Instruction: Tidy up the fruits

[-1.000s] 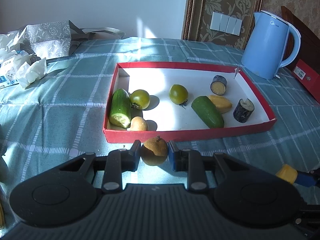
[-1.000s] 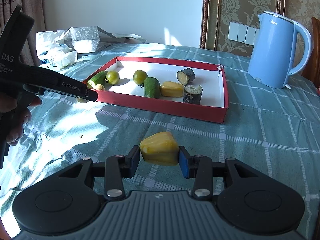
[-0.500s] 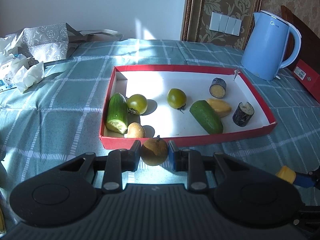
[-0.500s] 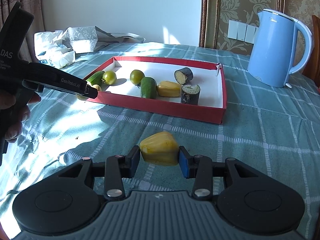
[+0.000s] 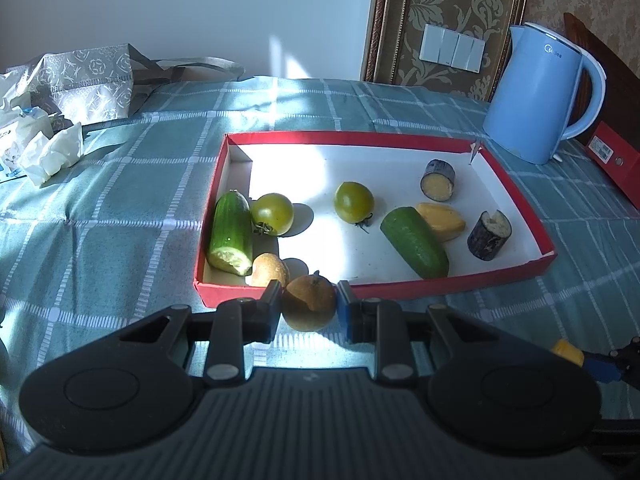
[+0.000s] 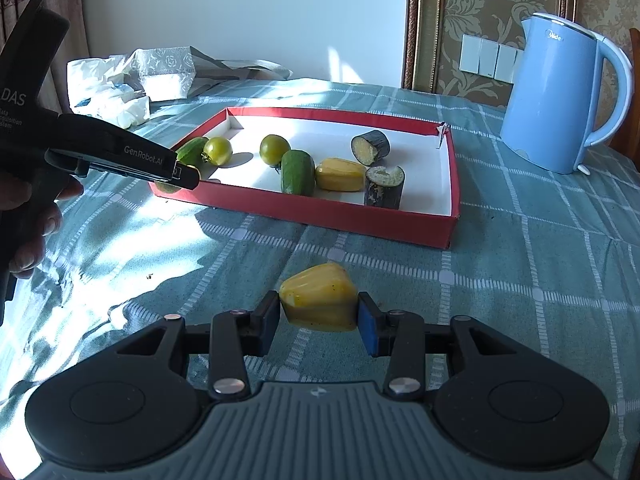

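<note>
Currently, both tools carry produce toward the red tray.

1. Left gripper: its fingers are closed narrowly on a brown pear, held at the tray's near wall, just beside the small brown fruit inside the near-left corner.
2. Right gripper: its fingers clamp a yellow pepper piece above the checked tablecloth, well short of the tray's near wall.
3. Tray contents: a cut cucumber, two green tomatoes, a second cucumber piece, a yellow piece and two eggplant chunks.
4. Carry the pear fully over the wall before lowering; a low pass probably catches the cardboard edge.
5. Set the pear on the bare white floor beside the small brown fruit, so like items group together.
6. Open the fingers only once the pear rests on the floor; a round fruit is likely to roll.
7. Route the pepper piece toward the yellow piece, clear of the left tool.
8. Avoid the blue kettle behind the tray.
</note>
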`<state>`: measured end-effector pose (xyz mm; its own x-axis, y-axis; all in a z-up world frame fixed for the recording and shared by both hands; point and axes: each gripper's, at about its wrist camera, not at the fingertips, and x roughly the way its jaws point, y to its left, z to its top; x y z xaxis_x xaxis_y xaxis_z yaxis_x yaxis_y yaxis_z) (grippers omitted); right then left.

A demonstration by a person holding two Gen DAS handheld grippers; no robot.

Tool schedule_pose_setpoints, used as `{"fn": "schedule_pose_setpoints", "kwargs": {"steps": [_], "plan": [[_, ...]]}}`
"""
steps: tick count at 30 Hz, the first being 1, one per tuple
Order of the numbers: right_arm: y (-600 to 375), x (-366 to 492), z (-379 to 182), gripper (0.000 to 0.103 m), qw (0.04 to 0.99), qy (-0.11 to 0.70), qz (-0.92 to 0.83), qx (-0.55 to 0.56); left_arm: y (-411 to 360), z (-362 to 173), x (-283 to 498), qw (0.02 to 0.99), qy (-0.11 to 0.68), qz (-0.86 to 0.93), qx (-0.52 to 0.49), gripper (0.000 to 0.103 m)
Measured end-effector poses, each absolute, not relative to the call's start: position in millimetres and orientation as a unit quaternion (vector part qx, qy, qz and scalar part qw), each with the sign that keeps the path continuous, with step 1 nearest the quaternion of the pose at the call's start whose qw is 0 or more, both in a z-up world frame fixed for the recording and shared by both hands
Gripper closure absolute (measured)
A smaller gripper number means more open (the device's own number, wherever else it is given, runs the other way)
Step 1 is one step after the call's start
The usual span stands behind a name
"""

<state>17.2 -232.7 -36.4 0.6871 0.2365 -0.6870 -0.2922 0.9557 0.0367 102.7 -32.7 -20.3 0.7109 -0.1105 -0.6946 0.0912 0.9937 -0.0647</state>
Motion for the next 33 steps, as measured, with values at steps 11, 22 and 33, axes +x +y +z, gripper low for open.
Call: {"fn": "schedule_pose_setpoints", "kwargs": {"steps": [11,22,33], "plan": [[-236,23,-37,0.062,0.918,0.370,0.141,-0.037,-35,-16,112,0.925,0.374,-0.060,-0.017,0.078],[-248,24,-43,0.062,0.916,0.381,0.127,-0.026,-44,-5,154,0.933,0.355,-0.056,0.000,0.077],[-264,23,-46,0.062,0.914,0.387,0.119,-0.018,-55,-33,167,0.922,0.383,-0.058,0.018,0.077]]}}
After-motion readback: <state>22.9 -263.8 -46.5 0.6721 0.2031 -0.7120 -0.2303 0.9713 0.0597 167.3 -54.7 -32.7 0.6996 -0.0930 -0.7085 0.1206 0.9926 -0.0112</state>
